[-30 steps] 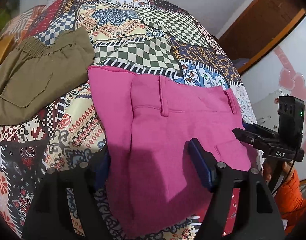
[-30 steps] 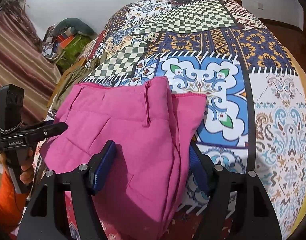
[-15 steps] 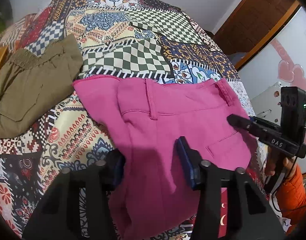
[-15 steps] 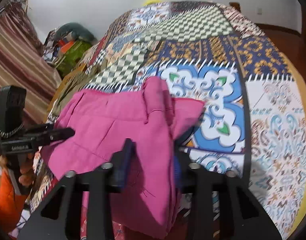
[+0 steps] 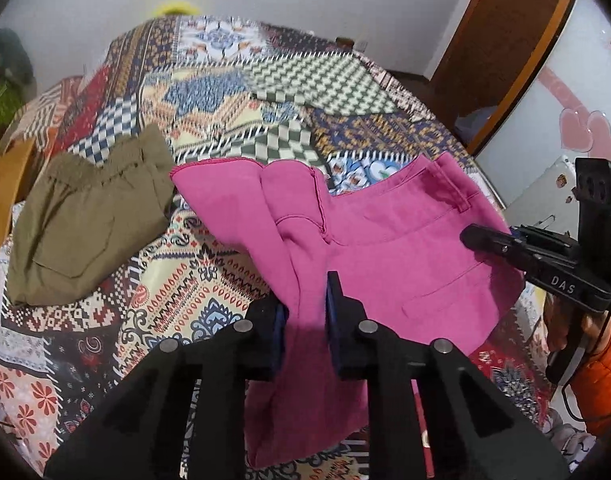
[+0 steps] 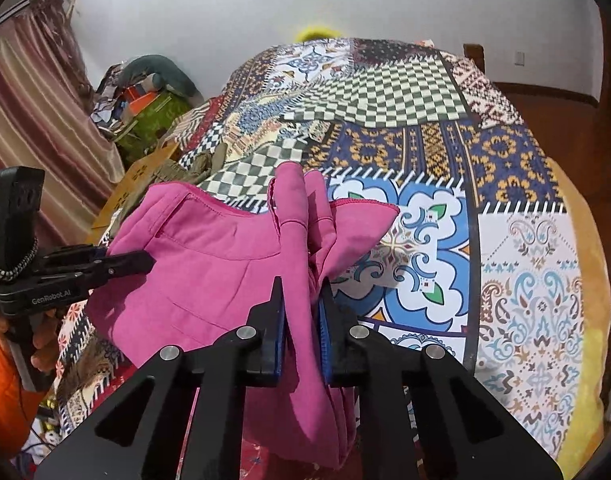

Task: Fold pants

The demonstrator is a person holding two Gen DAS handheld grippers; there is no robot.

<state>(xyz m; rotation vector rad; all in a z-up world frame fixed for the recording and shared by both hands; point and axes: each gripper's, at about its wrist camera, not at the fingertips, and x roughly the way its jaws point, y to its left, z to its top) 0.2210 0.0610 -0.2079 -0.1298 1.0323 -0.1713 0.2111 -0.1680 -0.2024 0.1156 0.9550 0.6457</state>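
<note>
The pink pants (image 5: 385,236) lie folded on the patterned bedspread (image 5: 233,92), near its front edge. My left gripper (image 5: 305,304) is shut on the left part of their near edge, and the cloth bunches up between the pads. My right gripper (image 6: 301,304) is shut on the right part of the pants (image 6: 209,248), with folds standing up ahead of the fingers. Each gripper shows in the other's view: the right one (image 5: 477,238) and the left one (image 6: 141,262). The pinched cloth is lifted off the bedspread (image 6: 405,96).
Folded olive pants (image 5: 85,216) lie on the bed to the left of the pink pair. A wooden door (image 5: 505,40) stands at the right. A pile of clutter (image 6: 145,92) and a striped curtain (image 6: 33,120) stand beyond the bed's left side.
Both grippers went from open, astride the pink pants, to shut on them. The cloth is now gathered and raised, and both views have tilted upward.
</note>
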